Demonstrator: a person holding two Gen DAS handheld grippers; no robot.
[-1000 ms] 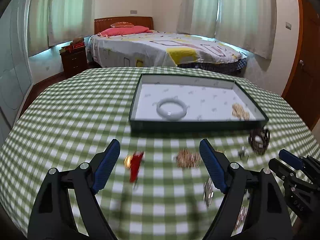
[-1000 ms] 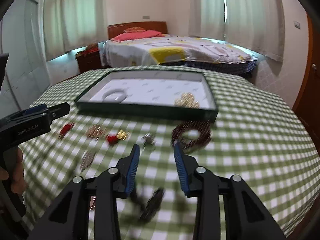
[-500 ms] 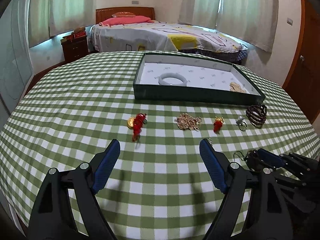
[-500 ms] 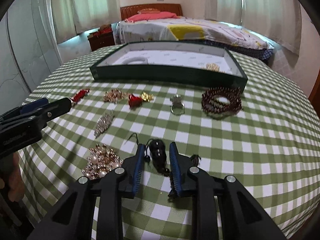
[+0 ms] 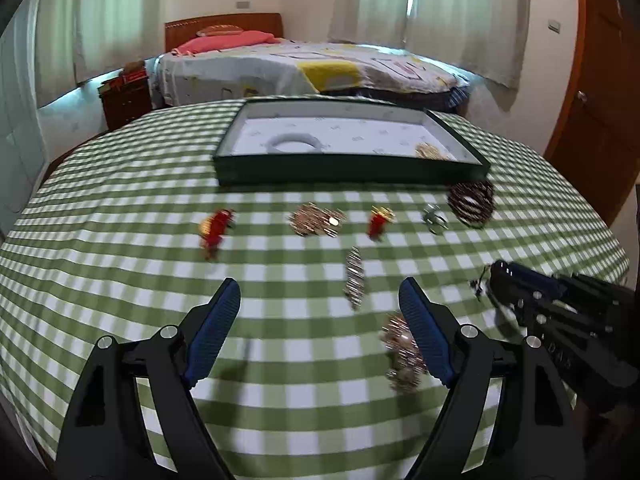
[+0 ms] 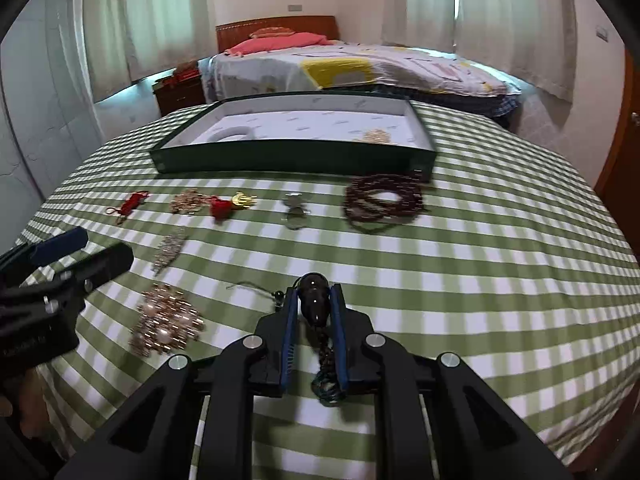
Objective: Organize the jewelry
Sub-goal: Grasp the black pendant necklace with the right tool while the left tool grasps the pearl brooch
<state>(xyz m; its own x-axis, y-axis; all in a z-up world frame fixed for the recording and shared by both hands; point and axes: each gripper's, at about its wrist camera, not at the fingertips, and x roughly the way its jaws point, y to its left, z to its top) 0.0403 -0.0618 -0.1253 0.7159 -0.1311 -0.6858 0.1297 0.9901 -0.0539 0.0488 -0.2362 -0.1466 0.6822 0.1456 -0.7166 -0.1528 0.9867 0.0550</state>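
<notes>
My right gripper [image 6: 315, 294] is shut on a dark pendant [image 6: 315, 304] with a cord and tassel, just above the checked cloth. My left gripper [image 5: 320, 300] is open and empty over the near table. A dark green tray [image 6: 280, 158] at the back holds a pale bangle [image 5: 295, 143] and a gold piece [image 5: 430, 150]. On the cloth lie a red charm [image 6: 130, 204], a gold chain [image 6: 188, 202], a red-gold charm [image 6: 230, 204], a silver ring [image 6: 295, 208], a dark bead necklace [image 6: 384, 202], a silver brooch [image 6: 170, 246] and a pearl brooch [image 6: 166, 320].
The round table's edge [image 6: 600, 400] curves close on the right and front. A bed [image 6: 360, 68] and nightstand [image 6: 180, 92] stand behind the table. A wooden door [image 5: 592, 100] is at the right.
My right gripper closed on the dark pendant and lifted it slightly. My left gripper drew back and tilted, staying open.
</notes>
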